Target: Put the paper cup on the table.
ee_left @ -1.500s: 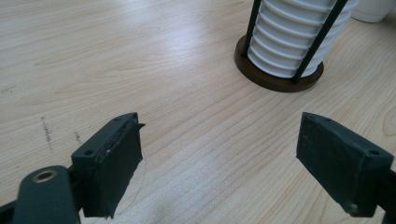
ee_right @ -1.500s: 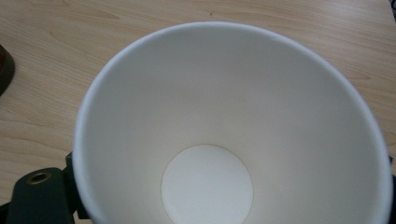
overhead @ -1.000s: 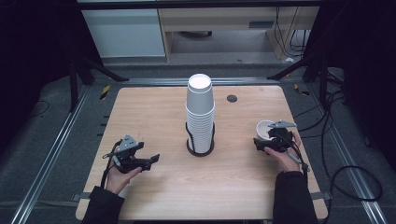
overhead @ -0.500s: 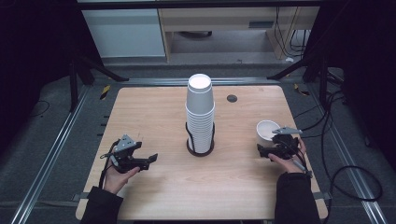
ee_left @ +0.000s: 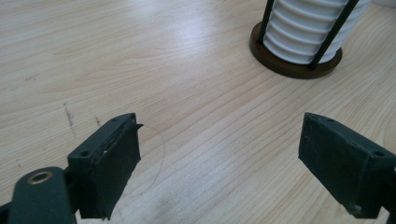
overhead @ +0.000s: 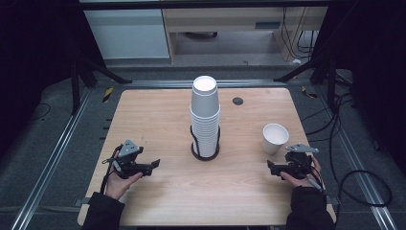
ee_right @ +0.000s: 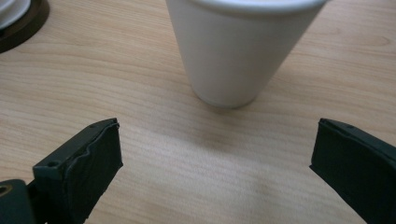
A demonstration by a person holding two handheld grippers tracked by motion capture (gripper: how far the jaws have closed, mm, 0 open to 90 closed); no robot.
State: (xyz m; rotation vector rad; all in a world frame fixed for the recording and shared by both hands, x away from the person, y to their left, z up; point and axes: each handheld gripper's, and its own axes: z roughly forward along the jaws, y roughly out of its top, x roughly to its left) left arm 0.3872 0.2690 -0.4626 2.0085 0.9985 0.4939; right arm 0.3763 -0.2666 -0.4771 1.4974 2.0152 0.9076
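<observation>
you are holding the right gripper (overhead: 272,168) low over the table (overhead: 158,110) at its near right corner, jaws spread wide and gripping nothing. in the right gripper view the two black jaws are framing bare wood, and the single white cup (ee_right: 238,49) is standing upright just ahead of them, apart from both pads. in the high view that cup (overhead: 275,138) is sitting mouth up, just beyond the gripper and well to the right of the cup stack (overhead: 205,117).

you are holding the left gripper (overhead: 152,165) at the near left, jaws also wide and empty, pointing toward the stack's dark round base (ee_left: 295,63). thin black wire uprights (ee_left: 335,32) are rising from that base around the ribbed lower cups (ee_left: 306,28).

the cup is looking like thin foam or paper: very light, easily crushed, with a smooth tapered wall. judging from this, a hard squeeze is likely going to dent or oval the wall, and a light one is likely letting the taper slip downward through the pads.

take hold across the upper half of the wall, below the rolled rim, where the cup is widest and the rim is stiffening it. keep the pads level and opposite each other, and close only until the wall is just seating. an empty cup is tipping easily, so avoid nudging it with one jaw before the other is touching.
</observation>
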